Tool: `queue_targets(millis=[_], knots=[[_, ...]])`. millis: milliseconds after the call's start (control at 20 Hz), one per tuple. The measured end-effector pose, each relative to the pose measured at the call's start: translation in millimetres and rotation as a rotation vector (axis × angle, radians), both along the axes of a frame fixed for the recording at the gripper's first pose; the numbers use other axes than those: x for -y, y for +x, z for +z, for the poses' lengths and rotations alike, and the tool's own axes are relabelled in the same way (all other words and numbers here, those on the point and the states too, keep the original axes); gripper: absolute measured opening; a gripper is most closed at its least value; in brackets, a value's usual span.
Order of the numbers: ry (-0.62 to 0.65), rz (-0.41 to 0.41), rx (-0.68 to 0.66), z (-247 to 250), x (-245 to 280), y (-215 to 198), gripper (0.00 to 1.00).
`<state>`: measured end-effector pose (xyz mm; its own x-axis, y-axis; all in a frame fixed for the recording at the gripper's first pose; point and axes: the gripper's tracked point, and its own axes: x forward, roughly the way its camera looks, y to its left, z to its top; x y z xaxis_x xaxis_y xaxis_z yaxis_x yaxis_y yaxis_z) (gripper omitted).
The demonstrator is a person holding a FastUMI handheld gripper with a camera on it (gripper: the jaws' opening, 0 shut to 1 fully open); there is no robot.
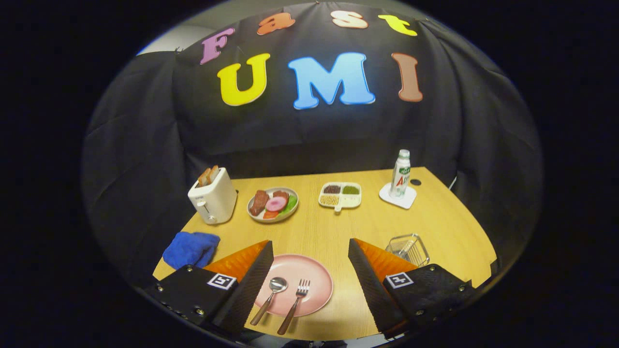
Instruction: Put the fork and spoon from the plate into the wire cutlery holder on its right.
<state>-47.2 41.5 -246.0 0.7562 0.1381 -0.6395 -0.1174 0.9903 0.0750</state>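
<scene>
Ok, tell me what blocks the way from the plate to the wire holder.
Nothing visible does. The fork and spoon lie on the plate between the open gripper fingers; bare table separates plate and holder, which is partly behind one finger.

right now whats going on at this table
A person's handheld gripper hangs open over the near edge of a wooden table, holding nothing. Between its fingers lies a pink plate with a spoon and a fork side by side on it, both untouched. The wire cutlery holder sits just to the plate's right, beyond the right finger, and looks empty. So the job of moving the cutlery into the holder has not started.
</scene>
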Motion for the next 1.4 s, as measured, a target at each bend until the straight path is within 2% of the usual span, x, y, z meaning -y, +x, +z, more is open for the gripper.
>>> queue_targets(millis=[300, 550, 600, 800, 900, 1000, 1100, 1250, 1300, 1350, 1400], knots=[[0.074, -0.001, -0.315, -83, -15, -57, 0.96], [0.133, -0.016, -0.539, -132, -27, -100, 0.93], [0.139, -0.012, -0.565, -139, -30, -107, 0.84], [0.134, 0.004, -0.638, -161, -40, -119, 0.83], [0.12, 0.018, -0.67, -169, -44, -125, 0.68], [0.106, 0.025, -0.678, -173, -47, -125, 0.68], [0.093, 0.044, -0.698, -175, -50, -127, 0.42], [0.071, 0.062, -0.718, -179, -53, -127, 0.42], [0.057, 0.037, -0.709, -182, -48, -125, 0.42], [0.071, 0.041, -0.722, -192, -54, -119, 0.19], [0.076, 0.048, -0.732, -184, -54, -123, 0.17]])
